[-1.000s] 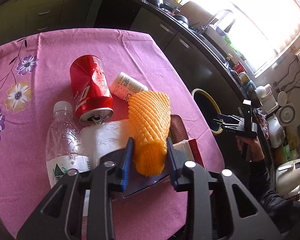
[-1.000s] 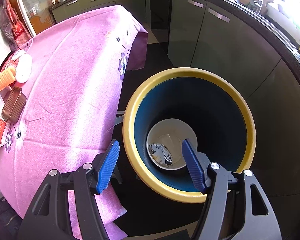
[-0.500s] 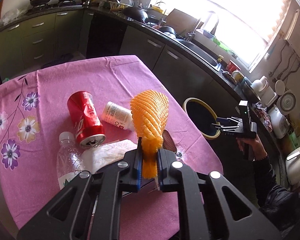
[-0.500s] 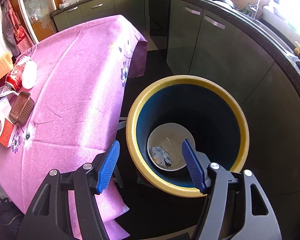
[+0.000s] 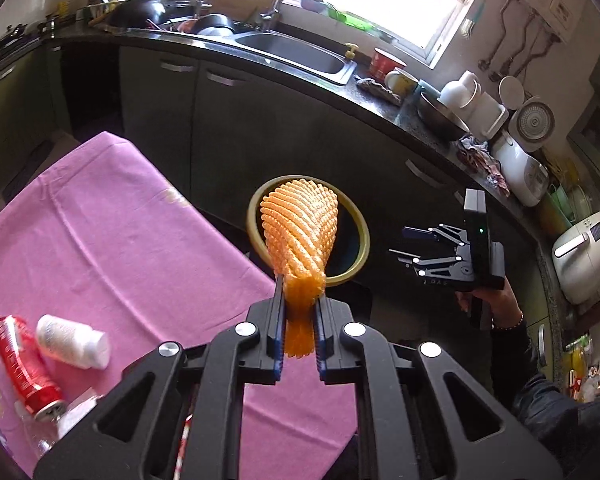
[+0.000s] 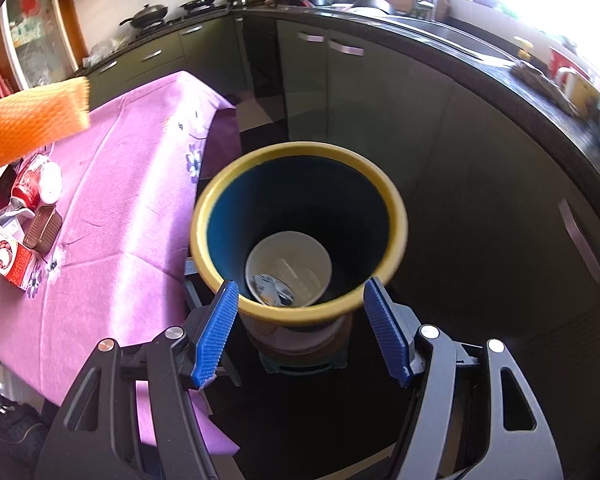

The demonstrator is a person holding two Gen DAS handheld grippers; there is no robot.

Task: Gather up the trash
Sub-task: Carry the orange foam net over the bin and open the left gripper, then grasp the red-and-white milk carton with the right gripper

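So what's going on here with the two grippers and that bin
A person is clearing trash off a pink-clothed table. The left gripper is shut on an orange foam net sleeve, held up in the air toward the yellow-rimmed bin on the floor beside the table. The right gripper hangs open and empty over the bin, which already holds a white paper cup. A red can and a white bottle lie on the table.

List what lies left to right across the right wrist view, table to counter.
Orange foam net → red can → brown tray → yellow-rimmed bin → mug on the counter.
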